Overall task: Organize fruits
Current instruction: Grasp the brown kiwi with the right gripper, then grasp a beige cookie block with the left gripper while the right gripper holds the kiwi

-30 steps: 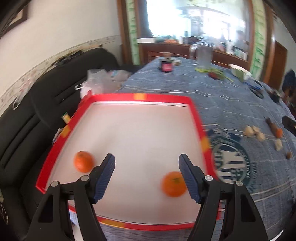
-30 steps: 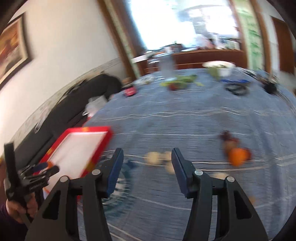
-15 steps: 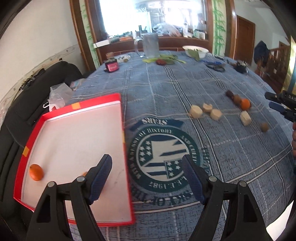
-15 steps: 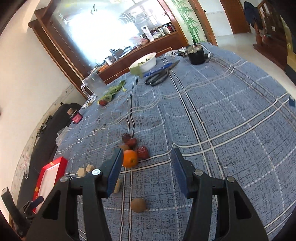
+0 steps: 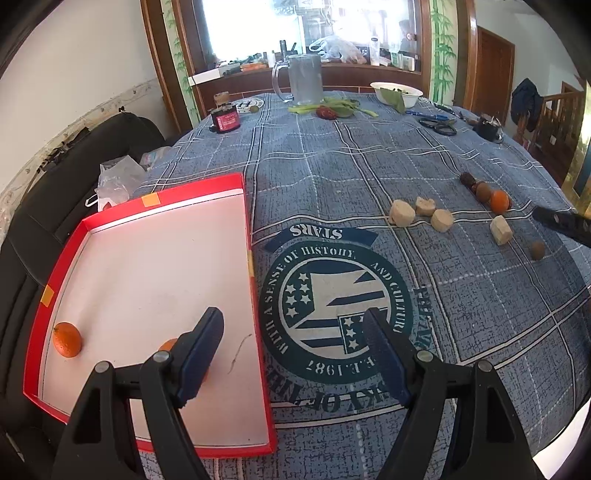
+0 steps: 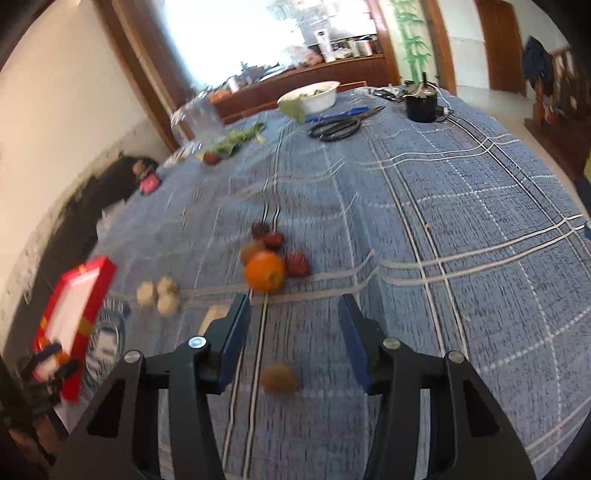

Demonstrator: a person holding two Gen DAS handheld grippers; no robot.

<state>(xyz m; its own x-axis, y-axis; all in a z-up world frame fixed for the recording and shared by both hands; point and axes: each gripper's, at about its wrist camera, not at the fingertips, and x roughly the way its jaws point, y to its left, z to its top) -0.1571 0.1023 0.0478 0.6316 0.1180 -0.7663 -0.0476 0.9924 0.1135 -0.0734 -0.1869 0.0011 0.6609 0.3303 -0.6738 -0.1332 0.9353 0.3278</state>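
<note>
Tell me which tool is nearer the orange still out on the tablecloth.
Right. The right tool is open just short of the orange, which lies ahead between its fingers. The left tool hangs by the red tray, far across the table from that orange.

A round table under a blue plaid cloth [image 5: 369, 155] stood before a bright, wood-framed window [image 5: 306, 29]. A black leather sofa [image 5: 55, 177] ran along the cream wall [image 5: 74, 66]. A brown wooden door [image 5: 495, 70] and a wooden stair railing [image 5: 557, 118] stood at the right
</note>
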